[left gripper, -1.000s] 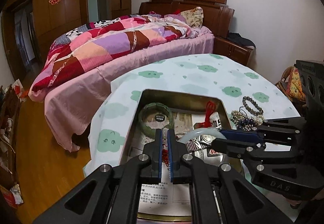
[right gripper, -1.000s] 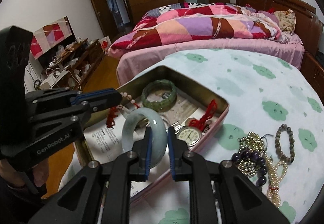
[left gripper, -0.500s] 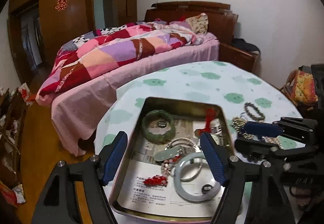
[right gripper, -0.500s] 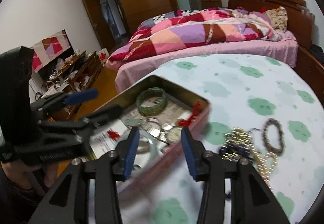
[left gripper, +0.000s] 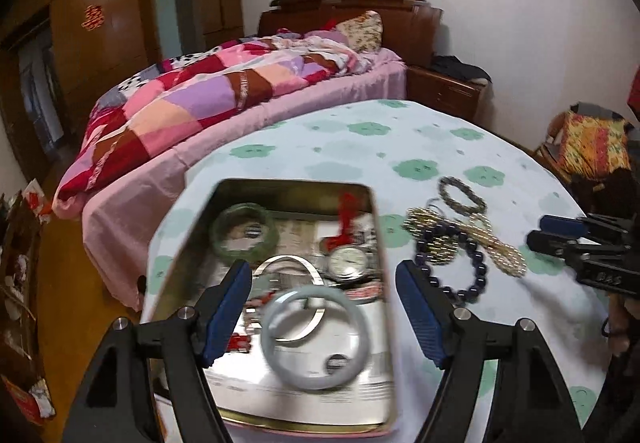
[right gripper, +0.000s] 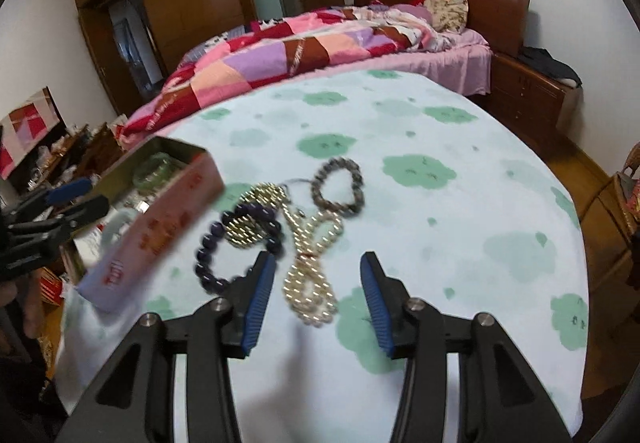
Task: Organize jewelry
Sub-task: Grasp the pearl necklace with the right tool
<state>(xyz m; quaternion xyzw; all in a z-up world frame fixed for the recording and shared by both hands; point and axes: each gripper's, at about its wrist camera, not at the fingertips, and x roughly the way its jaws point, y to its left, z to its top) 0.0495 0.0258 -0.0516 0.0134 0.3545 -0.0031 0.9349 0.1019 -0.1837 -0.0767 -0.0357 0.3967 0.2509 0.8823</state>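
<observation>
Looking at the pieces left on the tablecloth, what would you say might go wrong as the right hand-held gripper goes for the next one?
1. The pearl strand, gold bead cluster and dark bead bracelet overlap in a tangle, so lifting one may drag the others along.
2. The right hand-held gripper, jaws open, has one finger over the dark bracelet and may pinch two pieces.
3. The tin is already crowded, so another piece could land on the watch.
</observation>
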